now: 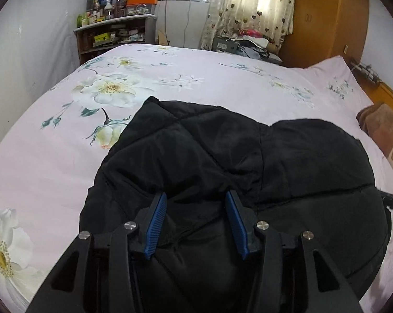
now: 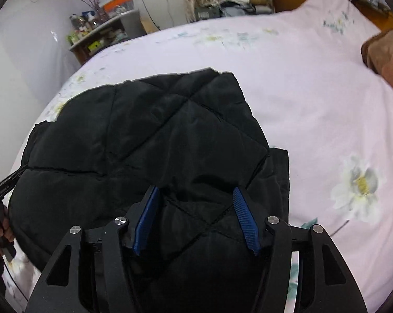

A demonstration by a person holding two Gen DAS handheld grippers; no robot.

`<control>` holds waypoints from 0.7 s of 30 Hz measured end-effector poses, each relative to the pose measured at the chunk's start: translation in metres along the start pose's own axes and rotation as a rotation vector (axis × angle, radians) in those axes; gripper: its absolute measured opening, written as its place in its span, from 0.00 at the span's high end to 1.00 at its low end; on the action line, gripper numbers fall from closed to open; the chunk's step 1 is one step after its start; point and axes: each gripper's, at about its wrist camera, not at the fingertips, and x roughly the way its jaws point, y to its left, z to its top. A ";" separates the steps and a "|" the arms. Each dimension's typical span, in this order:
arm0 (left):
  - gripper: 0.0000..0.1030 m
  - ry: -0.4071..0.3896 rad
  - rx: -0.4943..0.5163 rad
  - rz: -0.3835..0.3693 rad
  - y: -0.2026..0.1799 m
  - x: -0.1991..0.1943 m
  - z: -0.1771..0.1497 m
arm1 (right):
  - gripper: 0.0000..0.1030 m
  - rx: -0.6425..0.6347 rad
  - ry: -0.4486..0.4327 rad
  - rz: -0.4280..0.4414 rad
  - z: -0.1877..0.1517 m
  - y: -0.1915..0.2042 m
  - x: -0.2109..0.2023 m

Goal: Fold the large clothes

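Observation:
A black quilted padded jacket (image 1: 222, 151) lies bunched and folded over on the pink floral bed sheet (image 1: 170, 83). My left gripper (image 1: 196, 193) hangs low over its near left part. Its blue pads (image 1: 156, 224) stand apart, with dark fabric below and between them and nothing pinched. In the right wrist view the same jacket (image 2: 144, 130) shows a folded panel on top. My right gripper (image 2: 195, 188) is open over the near right part, its pads (image 2: 244, 219) clear of the cloth. A hand (image 2: 0, 229) on the other tool shows at the left edge.
The bed sheet (image 2: 314, 104) spreads wide beyond and beside the jacket. A brown folded blanket (image 1: 379, 127) sits at the bed's right edge. A cluttered shelf (image 1: 113, 34) stands behind the bed on the left. A wooden wardrobe (image 1: 327, 18) and a curtain stand at the back.

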 end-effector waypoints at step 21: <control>0.45 -0.054 -0.005 0.011 -0.061 -0.192 -0.078 | 0.43 -0.024 -0.134 0.001 -0.082 0.083 -0.177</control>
